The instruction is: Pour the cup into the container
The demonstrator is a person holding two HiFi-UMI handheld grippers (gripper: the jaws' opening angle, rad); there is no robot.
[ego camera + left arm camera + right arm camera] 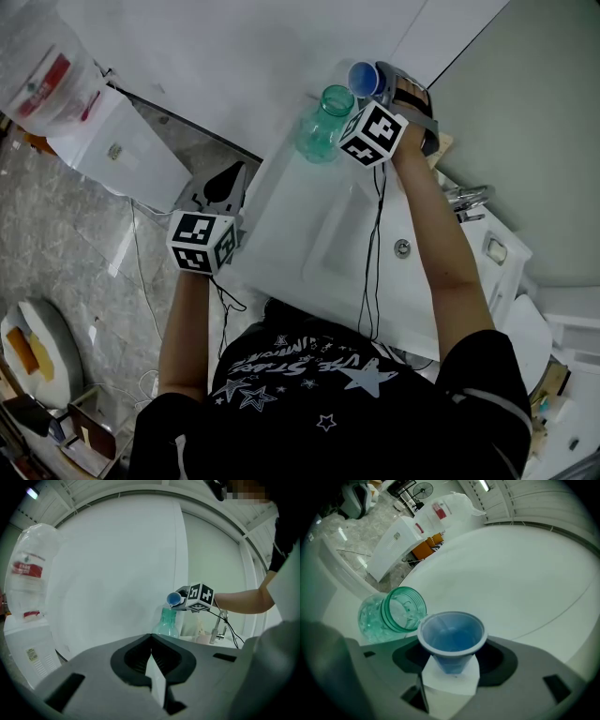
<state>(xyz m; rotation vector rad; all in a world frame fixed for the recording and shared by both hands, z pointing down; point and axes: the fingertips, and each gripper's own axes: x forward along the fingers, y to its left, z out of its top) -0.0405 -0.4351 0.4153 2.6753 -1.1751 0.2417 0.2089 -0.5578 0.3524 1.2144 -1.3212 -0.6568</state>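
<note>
A green glass jar (323, 125) stands open-mouthed at the back corner of the white sink counter (281, 202). My right gripper (373, 82) is shut on a small blue cup (362, 77) and holds it tipped just above and beside the jar's mouth. In the right gripper view the cup (451, 637) sits between the jaws of the right gripper (450, 665), its lip toward the jar (391, 613). The left gripper view shows the cup (174, 599) over the jar (168, 623), with a thin trickle between them. My left gripper (223, 180) hangs shut and holds nothing at the counter's left edge.
A sink basin (323, 246) with a drain and a chrome faucet (469, 197) lies under my right arm. A water dispenser with a large bottle (52, 80) stands at the far left on the marble floor. A white wall rises behind the jar.
</note>
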